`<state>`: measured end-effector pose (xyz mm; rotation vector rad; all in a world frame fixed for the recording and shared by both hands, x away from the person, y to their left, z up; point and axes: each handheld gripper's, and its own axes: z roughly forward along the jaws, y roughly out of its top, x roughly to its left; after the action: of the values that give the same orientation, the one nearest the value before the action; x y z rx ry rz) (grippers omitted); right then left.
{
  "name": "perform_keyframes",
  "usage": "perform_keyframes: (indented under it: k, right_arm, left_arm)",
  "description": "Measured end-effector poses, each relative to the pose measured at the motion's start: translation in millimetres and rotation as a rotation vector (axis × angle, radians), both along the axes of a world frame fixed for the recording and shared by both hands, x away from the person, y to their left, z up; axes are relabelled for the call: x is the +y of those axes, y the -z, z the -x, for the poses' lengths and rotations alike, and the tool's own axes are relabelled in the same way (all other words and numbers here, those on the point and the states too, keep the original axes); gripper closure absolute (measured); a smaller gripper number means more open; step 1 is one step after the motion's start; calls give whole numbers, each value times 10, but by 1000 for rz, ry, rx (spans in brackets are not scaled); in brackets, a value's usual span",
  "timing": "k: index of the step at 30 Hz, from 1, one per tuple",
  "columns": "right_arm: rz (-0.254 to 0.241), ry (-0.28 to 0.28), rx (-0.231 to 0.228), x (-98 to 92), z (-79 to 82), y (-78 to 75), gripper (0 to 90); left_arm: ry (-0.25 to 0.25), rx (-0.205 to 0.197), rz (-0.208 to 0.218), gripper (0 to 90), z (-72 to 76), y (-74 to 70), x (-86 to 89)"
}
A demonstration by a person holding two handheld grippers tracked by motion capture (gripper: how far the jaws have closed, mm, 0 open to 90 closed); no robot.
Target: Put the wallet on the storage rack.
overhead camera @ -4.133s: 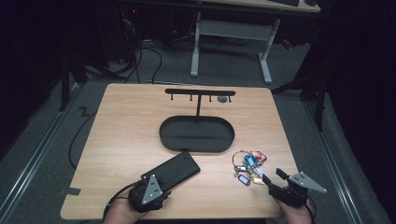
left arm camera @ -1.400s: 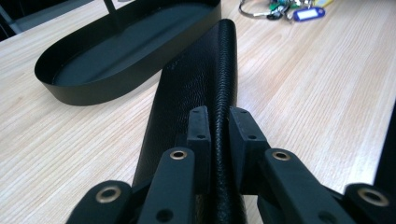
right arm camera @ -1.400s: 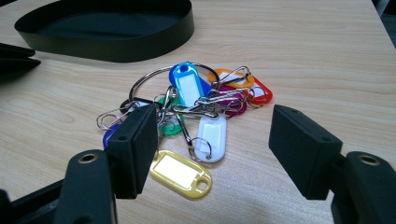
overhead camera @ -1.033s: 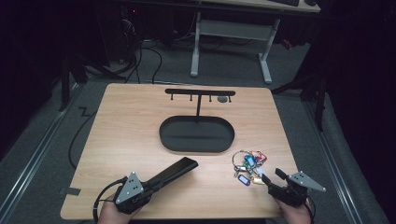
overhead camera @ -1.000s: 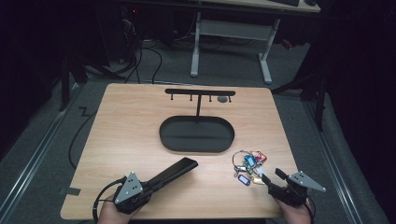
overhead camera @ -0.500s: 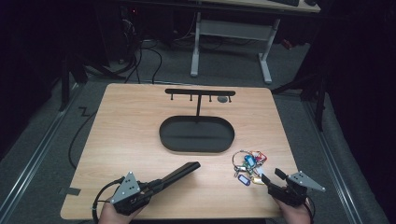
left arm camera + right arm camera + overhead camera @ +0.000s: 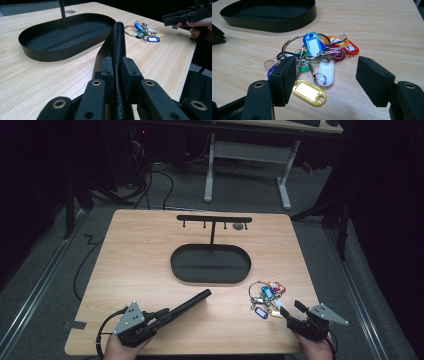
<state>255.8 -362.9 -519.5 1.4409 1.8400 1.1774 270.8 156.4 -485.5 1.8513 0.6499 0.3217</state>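
So the left gripper (image 7: pixel 161 316) has its jaws pinched narrow on a flat black case (image 7: pixel 186 305), a wallet-looking thing with a grainy, leathery texture. In the left gripper view the pads squeeze its thin edge from both sides, so it stands on edge and runs straight away from the jaws. From the high view it looks like a long dark bar angling up toward the black oval tray (image 7: pixel 210 264), with its far end near the tray's front rim but not touching it.

The right gripper (image 7: pixel 291 310) is spread wide with nothing between the pads. It sits just off the tray's near-right end, aimed at the bunch of keys (image 7: pixel 266 297). In the right gripper view the two black jaws stand either side of the closest tags without touching any of them.

Using the tray as the anchor: it sits mid-table (image 7: pixel 130 255), oval, matte black, low wall. A thin post rises behind it carrying a crossbar with hooks (image 7: pixel 214 219).

The keys lie just off the tray's front-right corner: one big wire ring and some smaller rings holding plastic tags in blue, white, yellow, orange, red, green and purple. The yellow tag is closest to the right gripper.
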Motion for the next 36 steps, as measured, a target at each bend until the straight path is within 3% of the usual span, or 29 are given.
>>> perform_keyframes:
  k: [23, 31, 36]
  right_arm:
    - [8, -8, 4, 13, -14, 13, 332]
    - [11, -9, 6, 18, -17, 17, 333]
    - [11, -10, 6, 17, -18, 18, 332]
  left_arm:
    - [-104, -19, 29, 780, -138, 46, 141]
    - [-111, -25, 33, 763, -145, 54, 153]
    - [-106, -17, 34, 707, -146, 52, 162]
